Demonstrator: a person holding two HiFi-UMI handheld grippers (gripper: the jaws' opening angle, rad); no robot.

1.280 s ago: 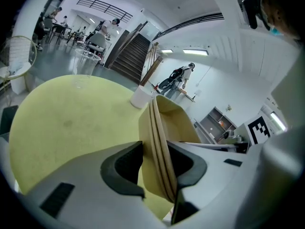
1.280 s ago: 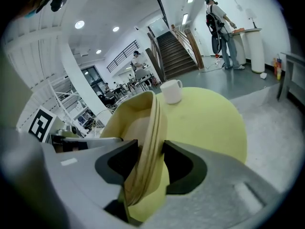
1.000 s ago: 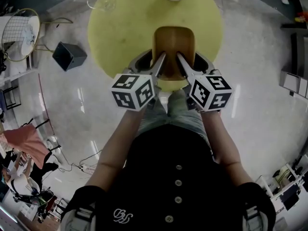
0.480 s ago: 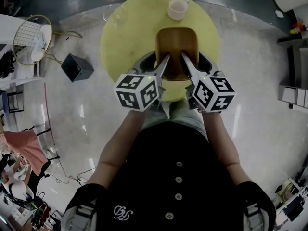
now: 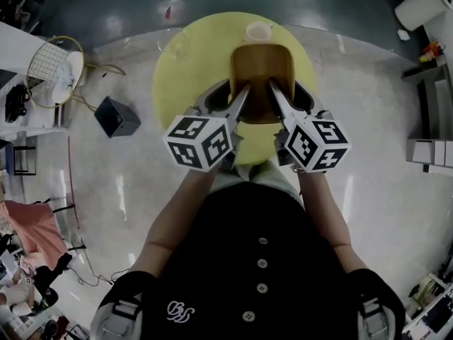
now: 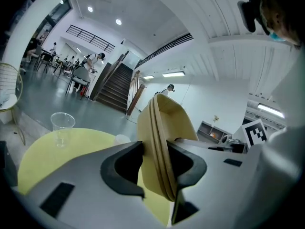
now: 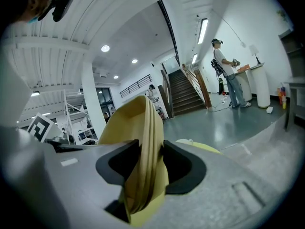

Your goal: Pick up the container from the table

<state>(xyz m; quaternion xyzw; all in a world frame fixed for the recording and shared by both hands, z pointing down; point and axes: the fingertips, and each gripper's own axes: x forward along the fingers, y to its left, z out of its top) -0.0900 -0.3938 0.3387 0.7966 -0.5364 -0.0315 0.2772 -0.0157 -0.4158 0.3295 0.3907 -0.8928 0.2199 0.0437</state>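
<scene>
A tan paper container [image 5: 260, 69] hangs above the round yellow table [image 5: 187, 62], carried by both grippers. My left gripper [image 5: 230, 99] is shut on its left rim, and the left gripper view shows the layered rim [image 6: 159, 137] pinched between the dark pads [image 6: 127, 168]. My right gripper [image 5: 287, 99] grips the right rim [image 7: 143, 137] in the same way. Its jaws have just been closing further on that rim, which bends between the pads [image 7: 183, 168]. The container's underside is hidden.
A white paper cup [image 5: 258, 31] stands at the table's far edge just beyond the container. A clear plastic cup [image 6: 62, 127] stands at the table's left. On the floor to the left are a black box [image 5: 117, 116] and a wire basket [image 5: 55, 69].
Both grippers have risen together with the container, which now hangs higher above the table. The table looks smaller and sits lower in the head view.
</scene>
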